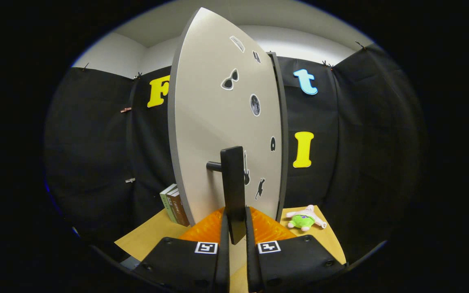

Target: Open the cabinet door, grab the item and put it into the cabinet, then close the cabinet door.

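The cabinet door is a pale grey panel with small black stickers, swung out towards me so its dark edge faces left. Its black bar handle stands out on a short peg. My gripper is shut on the lower end of that handle, with the orange fingers pressing it from both sides. The item, a small plush toy with a green body and pink limbs, lies on the wooden table to the right of the door, beyond my right finger.
Two or three books lean upright on the table just left of the door's lower edge. Black cloth walls close in the booth on all sides. The cabinet's dark frame shows behind the door's right edge.
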